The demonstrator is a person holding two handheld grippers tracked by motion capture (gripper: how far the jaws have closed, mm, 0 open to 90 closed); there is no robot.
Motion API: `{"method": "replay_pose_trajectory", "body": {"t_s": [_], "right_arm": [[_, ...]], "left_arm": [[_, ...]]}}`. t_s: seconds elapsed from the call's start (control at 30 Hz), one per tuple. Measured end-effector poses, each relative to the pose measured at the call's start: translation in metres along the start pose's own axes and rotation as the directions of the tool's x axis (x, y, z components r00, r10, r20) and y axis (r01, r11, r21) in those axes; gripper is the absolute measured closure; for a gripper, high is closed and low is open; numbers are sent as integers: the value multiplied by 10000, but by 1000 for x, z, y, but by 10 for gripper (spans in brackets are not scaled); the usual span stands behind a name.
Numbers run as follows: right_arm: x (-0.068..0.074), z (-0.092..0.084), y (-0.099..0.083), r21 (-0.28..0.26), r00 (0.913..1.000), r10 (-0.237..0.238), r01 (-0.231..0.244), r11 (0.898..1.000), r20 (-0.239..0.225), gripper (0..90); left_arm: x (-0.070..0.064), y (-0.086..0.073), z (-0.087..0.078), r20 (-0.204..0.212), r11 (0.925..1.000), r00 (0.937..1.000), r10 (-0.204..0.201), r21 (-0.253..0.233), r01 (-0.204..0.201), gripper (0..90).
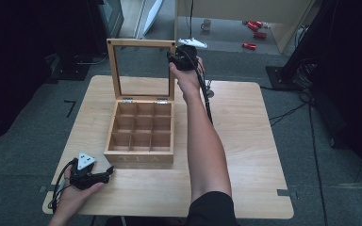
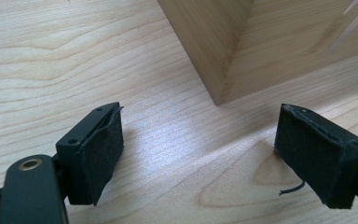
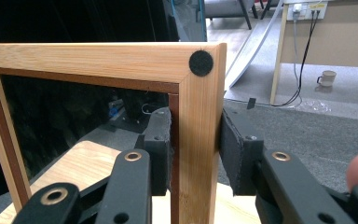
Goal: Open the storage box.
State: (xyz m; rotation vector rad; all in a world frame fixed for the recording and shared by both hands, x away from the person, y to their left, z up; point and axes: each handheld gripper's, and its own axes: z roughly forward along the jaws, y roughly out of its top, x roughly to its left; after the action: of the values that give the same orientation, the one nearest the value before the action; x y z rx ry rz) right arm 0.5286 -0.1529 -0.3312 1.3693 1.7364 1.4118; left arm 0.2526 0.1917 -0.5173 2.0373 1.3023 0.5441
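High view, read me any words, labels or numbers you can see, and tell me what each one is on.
"TEA": faint letters on the front wall of the open light wooden tea box with nine compartments.
No other writing is readable; the red items on the floor and the white mug are too small to read.

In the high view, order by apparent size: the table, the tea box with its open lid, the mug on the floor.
1. table
2. tea box
3. mug, tiny, though it sits farthest from the camera, which shrinks it.
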Motion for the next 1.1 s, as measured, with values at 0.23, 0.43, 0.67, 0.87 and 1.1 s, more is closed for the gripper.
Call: {"method": "replay_pose_trajectory", "body": {"t_s": [0.23,0.43,0.67,0.87,1.1], "right_arm": [[1,3,1,38,9997,186,-186,9998,149,661],[1,-3,0,172,9981,591,-594,9981,162,300],[4,-29,-9,432,9999,113,-109,9990,-89,129],[4,-53,-26,572,9994,-261,275,9980,-243,101],[-1,-76,-42,669,9982,-535,553,9962,-274,94]], "left_arm": [[0,0,0,8,10000,10000,-29,-22,29,159],[0,0,0,-6,10000,10000,15,6,-15,159],[0,0,0,-19,10000,10000,25,22,-25,159],[0,0,0,12,10000,10000,-24,0,24,159],[-1,0,0,-28,10000,10000,0,17,0,159]]}}
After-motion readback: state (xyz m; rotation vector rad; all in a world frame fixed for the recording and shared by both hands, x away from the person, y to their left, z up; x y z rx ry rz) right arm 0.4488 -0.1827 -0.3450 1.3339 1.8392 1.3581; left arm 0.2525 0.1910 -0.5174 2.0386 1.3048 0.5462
